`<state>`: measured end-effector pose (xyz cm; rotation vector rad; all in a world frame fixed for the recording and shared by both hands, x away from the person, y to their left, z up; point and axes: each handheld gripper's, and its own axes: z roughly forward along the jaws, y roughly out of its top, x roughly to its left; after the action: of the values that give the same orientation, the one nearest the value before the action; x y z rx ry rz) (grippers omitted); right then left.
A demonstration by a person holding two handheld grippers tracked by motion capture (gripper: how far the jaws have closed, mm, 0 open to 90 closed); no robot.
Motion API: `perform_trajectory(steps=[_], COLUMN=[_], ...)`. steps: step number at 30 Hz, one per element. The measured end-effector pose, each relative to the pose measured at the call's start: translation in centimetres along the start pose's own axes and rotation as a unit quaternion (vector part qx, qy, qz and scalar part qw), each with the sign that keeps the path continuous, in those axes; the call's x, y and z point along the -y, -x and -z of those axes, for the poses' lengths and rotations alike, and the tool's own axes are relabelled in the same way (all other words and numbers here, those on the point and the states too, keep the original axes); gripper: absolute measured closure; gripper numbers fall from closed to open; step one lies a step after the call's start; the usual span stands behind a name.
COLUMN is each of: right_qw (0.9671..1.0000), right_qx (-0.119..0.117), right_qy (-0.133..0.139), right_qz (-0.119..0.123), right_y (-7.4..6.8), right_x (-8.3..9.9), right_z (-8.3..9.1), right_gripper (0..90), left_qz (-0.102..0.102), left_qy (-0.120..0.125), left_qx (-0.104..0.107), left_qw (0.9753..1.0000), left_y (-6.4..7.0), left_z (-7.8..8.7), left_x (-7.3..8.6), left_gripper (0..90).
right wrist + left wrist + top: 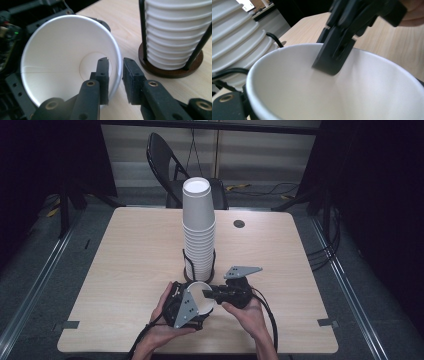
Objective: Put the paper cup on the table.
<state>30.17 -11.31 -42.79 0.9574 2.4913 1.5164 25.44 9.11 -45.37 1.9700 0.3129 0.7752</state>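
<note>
A pale wood-grain worktop (135,260) with rounded corners fills the middle of the high view. At its centre rises a tall stack of cups (199,227), ribbed by white rims, in a black wire holder on a dark round wooden base (172,71). Just below it, low in the frame, lies a single paper cup (202,302): white, smooth, cone-shaped, on its side. The left tool (187,307) grips it around the body. The right tool (115,80) is a little open, its jaws straddling the cup's rim wall, one inside, one outside.
</note>
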Motion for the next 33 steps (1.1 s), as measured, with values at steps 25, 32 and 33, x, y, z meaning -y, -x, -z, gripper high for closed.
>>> perform_trajectory(steps=[25,32,33], right_qw=[0.9794,0.9727,0.9705], right_qx=[0.092,0.129,0.142], right_qy=[0.175,0.181,0.184], right_qz=[-0.038,-0.067,-0.066], right_y=[1.6,2.4,2.4], right_x=[3.0,4.8,5.1], right_z=[3.7,4.6,4.8], right_gripper=[32.3,17.5,15.2], left_qz=[0.171,0.201,0.207], left_qy=[0.024,0.032,0.032], left_qx=[-0.016,-0.025,-0.030], left_qw=[0.9848,0.9787,0.9774], left_y=[-4.5,-6.1,-6.2], left_z=[1.8,3.0,3.1], left_x=[2.1,2.9,3.0], left_gripper=[9.4,9.0,9.0])
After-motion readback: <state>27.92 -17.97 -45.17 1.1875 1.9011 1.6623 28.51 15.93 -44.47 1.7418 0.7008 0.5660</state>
